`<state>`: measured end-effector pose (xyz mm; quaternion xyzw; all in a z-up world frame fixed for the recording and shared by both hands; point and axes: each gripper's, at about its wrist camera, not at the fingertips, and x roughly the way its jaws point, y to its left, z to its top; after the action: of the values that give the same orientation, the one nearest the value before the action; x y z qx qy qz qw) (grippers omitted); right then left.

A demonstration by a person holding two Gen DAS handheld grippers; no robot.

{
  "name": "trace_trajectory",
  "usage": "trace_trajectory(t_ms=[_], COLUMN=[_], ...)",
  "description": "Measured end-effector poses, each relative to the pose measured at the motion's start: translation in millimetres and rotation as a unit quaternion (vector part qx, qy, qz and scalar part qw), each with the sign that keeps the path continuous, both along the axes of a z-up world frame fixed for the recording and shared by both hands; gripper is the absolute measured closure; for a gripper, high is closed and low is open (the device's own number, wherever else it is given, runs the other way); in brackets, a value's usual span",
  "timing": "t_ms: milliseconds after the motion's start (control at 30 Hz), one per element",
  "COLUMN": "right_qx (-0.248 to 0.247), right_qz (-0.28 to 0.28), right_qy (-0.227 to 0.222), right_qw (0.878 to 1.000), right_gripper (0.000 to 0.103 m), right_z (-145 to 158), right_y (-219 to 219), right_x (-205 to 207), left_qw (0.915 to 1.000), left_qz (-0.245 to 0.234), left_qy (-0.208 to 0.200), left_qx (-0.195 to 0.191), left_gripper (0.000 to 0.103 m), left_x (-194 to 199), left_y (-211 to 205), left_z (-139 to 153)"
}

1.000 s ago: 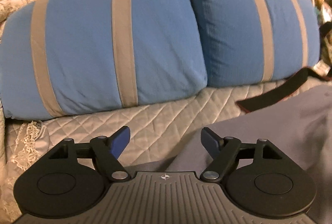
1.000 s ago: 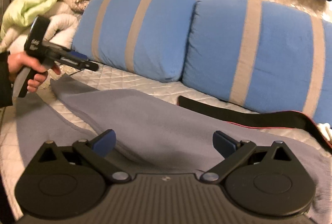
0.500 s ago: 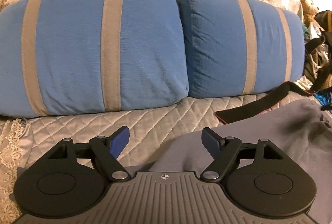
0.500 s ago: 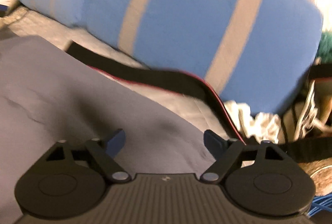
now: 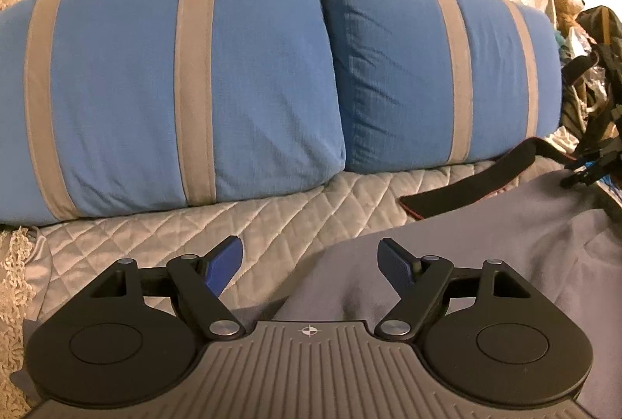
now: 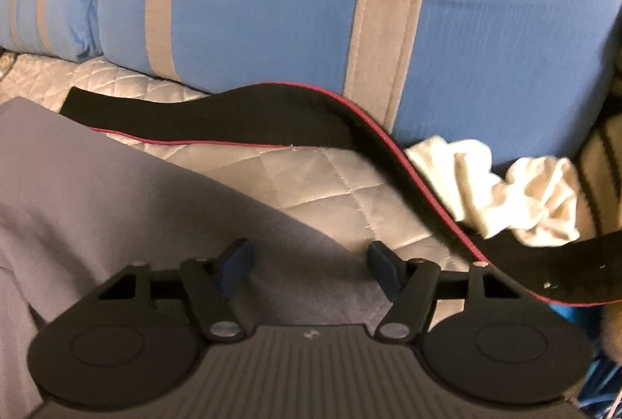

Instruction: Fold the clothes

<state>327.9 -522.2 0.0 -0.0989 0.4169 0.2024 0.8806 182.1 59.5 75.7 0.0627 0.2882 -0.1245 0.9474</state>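
The bed [image 5: 318,213] carries one quilted cover, pale and satin-like, stitched in a diamond pattern. Two blue cushions stand along its far side, touching each other: the left cushion [image 5: 116,88] and the right cushion [image 5: 412,77]. Each is plump, of crinkled cloth, with broad grey vertical bands.

One grey garment [image 6: 97,193] lies flat on the cover, nearest to me. The fabric is smooth and matte, with soft creases. Its edge runs diagonally under both of my tools.

One black strap [image 6: 272,119] lies between the garment and the right cushion. It is flat and long, with a thin red piping along one edge. One crumpled cream cloth [image 6: 505,193] sits just beside the strap, at the foot of the right cushion.

My left tongs [image 5: 310,259] stand well apart, with nothing gripped; the garment edge lies below them. My right tongs [image 6: 309,263] are closing over the garment's corner, and the pads do not yet press on the fabric.

I can read no label or writing.
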Motion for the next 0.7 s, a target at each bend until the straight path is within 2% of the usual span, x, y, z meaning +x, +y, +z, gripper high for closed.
trace_trajectory(t_ms=[33,67,100,133,200,333,467,600,700], right_qx=[0.005,0.010,0.015,0.019,0.009,-0.009,-0.051,-0.068,-0.068], right_qz=[-0.002,-0.003,-0.004,-0.004,-0.001,-0.009,0.016,0.033,0.031], right_qy=[0.003,0.004,0.007,0.009,-0.002,-0.056,-0.101,-0.119,-0.121], right_qw=[1.000,1.000,1.000,1.000,1.000,0.998,0.993,0.990,0.990], right_gripper=[0.048,0.072,0.088,0.095,0.098,0.098,0.099,0.099,0.099], right_z=[1.1,4.0,8.2,12.4,21.2,44.6,73.4,91.0,98.1], right_y=[-1.2,-1.7,-1.4,-1.1,3.9,12.9,30.5,33.9,30.9], right_x=[-0.1,-1.3,-2.9,-4.6,-12.1,-35.1,-75.1,-103.5,-112.7], left_qw=[1.0000,1.0000,1.0000,1.0000,1.0000,0.9998,0.9997,0.9972,0.9953], left_qz=[0.001,0.002,0.002,0.003,0.003,-0.011,-0.009,0.023,0.041], left_qy=[-0.001,0.000,0.000,0.001,0.001,-0.004,-0.013,0.000,0.000], left_qx=[-0.001,-0.004,-0.007,-0.006,-0.001,0.016,0.020,0.071,0.088], left_gripper=[0.027,0.027,0.027,0.027,0.027,0.027,0.027,0.027,0.027], left_x=[-0.2,-0.6,-1.0,-1.3,-2.6,-9.2,-15.4,-9.4,-5.2], left_y=[1.3,2.6,4.0,5.1,6.4,11.3,34.4,58.8,78.2], left_z=[-0.1,-0.1,0.0,0.2,1.5,8.6,18.1,24.1,27.5])
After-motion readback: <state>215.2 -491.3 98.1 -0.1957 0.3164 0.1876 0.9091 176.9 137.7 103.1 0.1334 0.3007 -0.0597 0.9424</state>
